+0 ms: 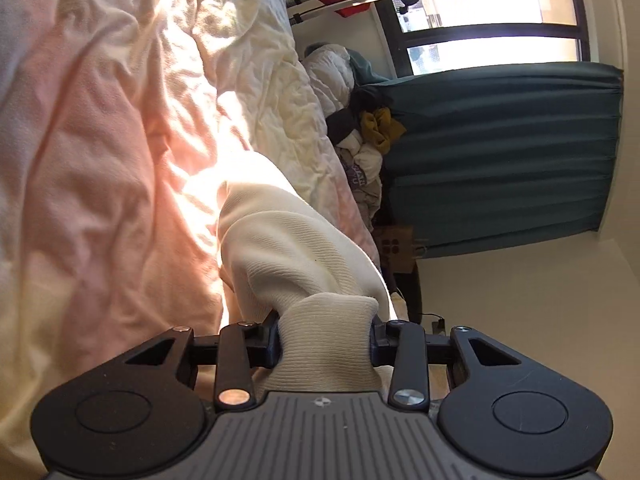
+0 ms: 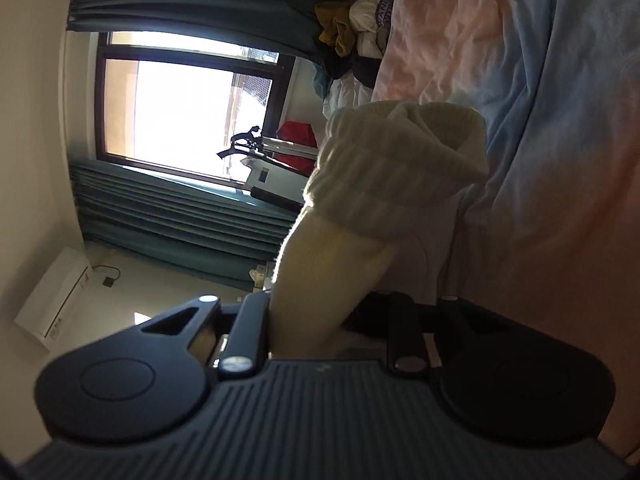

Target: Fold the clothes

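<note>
A cream knitted garment (image 1: 288,248) rises off the pink bed cover (image 1: 88,140) in the left wrist view. My left gripper (image 1: 325,340) is shut on a bunched fold of it, the cloth squeezed between both fingers. In the right wrist view my right gripper (image 2: 310,320) is shut on another part of the same cream knit (image 2: 332,272). Its ribbed cuff (image 2: 404,168) stands up and flops open beyond the fingers. The right finger of that gripper lies in shadow behind the cloth.
A heap of mixed clothes (image 1: 366,140) lies at the bed's far end, next to teal curtains (image 1: 504,152) and a bright window (image 2: 180,112). A red item on a metal rack (image 2: 296,140) stands by the window. A white box (image 2: 52,304) sits on the floor.
</note>
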`<state>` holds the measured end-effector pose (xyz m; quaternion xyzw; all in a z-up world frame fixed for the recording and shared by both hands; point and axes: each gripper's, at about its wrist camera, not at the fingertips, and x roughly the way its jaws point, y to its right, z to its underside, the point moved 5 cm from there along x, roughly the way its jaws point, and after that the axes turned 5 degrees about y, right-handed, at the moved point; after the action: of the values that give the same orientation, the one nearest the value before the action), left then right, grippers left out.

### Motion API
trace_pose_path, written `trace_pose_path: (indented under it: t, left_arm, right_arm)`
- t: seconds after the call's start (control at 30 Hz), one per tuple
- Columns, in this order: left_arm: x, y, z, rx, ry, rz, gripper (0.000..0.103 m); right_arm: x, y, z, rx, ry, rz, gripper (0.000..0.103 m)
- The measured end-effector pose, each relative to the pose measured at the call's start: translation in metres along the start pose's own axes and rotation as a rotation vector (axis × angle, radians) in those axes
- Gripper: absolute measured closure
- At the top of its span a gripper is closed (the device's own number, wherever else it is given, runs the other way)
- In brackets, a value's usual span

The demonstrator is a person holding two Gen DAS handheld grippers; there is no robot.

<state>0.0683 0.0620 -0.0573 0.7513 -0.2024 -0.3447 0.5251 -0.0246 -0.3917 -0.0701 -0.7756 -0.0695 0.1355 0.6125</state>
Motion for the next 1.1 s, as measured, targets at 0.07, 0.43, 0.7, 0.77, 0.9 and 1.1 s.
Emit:
trace_pose_path:
  t: [0.07, 0.43, 0.7, 0.77, 0.9, 1.1]
  left_arm:
    - [0.015, 0.025, 0.02, 0.021, -0.031, 0.03, 0.065]
    - [0.151, 0.155, 0.217, 0.11, -0.327, 0.246, 0.067]
    - [0.255, 0.223, 0.419, 0.179, -0.627, 0.387, 0.067]
    - [0.271, 0.229, 0.469, 0.207, -0.71, 0.398, 0.067]
    - [0.294, 0.215, 0.544, 0.252, -0.82, 0.385, 0.067]
    - [0.322, 0.163, 0.591, 0.242, -0.874, 0.292, 0.068]
  right_arm:
    - [-0.031, -0.005, -0.019, 0.003, 0.047, -0.012, 0.079]
    - [-0.24, 0.0, -0.146, 0.001, 0.411, -0.05, 0.079]
    - [-0.425, 0.027, -0.211, -0.032, 0.745, -0.002, 0.079]
    - [-0.466, 0.037, -0.217, -0.034, 0.826, 0.011, 0.079]
    - [-0.534, 0.071, -0.212, -0.036, 0.964, 0.058, 0.079]
    - [-0.567, 0.147, -0.175, 0.043, 1.043, 0.191, 0.08]
